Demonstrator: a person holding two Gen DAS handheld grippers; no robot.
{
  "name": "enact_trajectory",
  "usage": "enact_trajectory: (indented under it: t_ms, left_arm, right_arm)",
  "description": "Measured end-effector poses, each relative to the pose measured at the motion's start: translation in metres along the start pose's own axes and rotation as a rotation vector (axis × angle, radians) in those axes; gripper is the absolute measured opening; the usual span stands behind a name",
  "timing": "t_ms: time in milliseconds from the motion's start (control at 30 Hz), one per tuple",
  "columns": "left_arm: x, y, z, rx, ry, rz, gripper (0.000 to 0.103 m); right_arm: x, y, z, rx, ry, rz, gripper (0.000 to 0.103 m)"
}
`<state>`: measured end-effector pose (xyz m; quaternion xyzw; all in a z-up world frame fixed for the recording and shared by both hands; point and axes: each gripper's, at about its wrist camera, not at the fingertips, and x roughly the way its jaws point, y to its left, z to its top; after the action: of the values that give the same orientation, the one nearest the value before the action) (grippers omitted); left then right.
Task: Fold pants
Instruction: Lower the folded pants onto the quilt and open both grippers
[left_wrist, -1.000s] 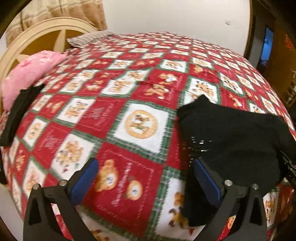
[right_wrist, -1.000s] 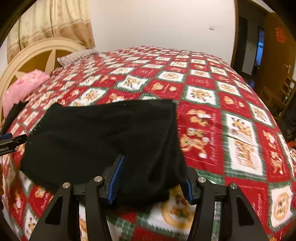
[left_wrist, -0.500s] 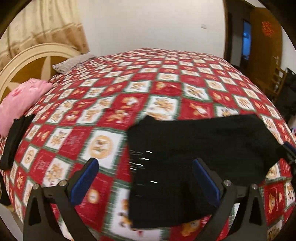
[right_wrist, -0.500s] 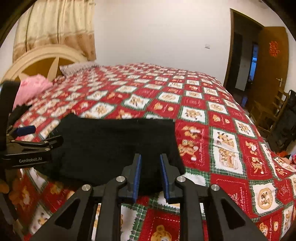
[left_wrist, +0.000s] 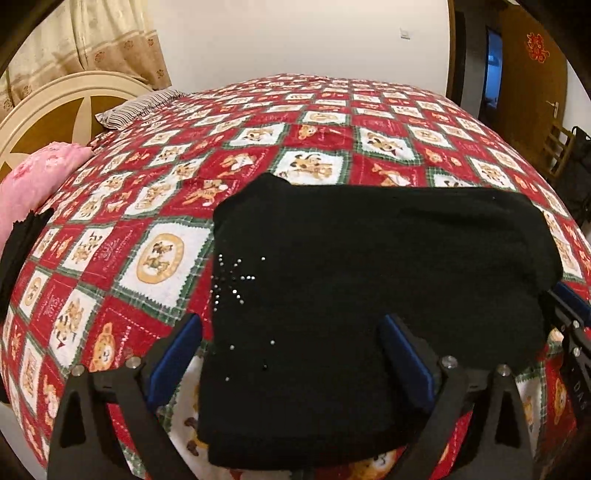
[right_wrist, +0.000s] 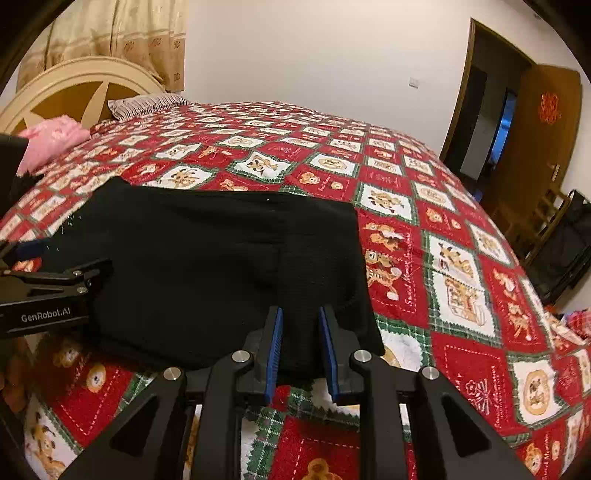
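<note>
The black pants lie folded into a rough rectangle on the red patterned bedspread, with small rhinestones near their left edge. My left gripper is open, its blue-padded fingers straddling the near left part of the pants. In the right wrist view the pants lie ahead. My right gripper has its jaws nearly closed with a narrow gap, at the near right edge of the pants. I cannot tell whether it pinches cloth. The left gripper's body shows at the left.
A pink pillow and another black garment lie at the bed's left side by the headboard. A striped pillow is at the back. A doorway and a wooden chair stand to the right.
My left gripper has swung right until it straddles the pants. My right gripper went from wide open to nearly closed at the pants' near right edge.
</note>
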<state>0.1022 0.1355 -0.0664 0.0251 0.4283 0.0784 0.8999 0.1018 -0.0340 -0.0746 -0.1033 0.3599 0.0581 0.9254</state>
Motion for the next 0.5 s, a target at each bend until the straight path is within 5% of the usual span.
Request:
enact_trajectory:
  t_ms: [300, 433, 500]
  left_arm:
    - [-0.004, 0.003, -0.003, -0.029, 0.01, 0.0, 0.103]
    - [-0.016, -0.001, -0.008, 0.012, 0.013, 0.017, 0.103]
    - [-0.021, -0.003, -0.012, 0.034, 0.006, 0.028, 0.103]
  right_arm:
    - [-0.003, 0.009, 0.001, -0.065, 0.014, -0.042, 0.03]
    - [-0.014, 0.022, -0.006, -0.128, 0.014, -0.121, 0.055]
    - [-0.018, 0.021, -0.011, -0.115, 0.022, -0.114, 0.059]
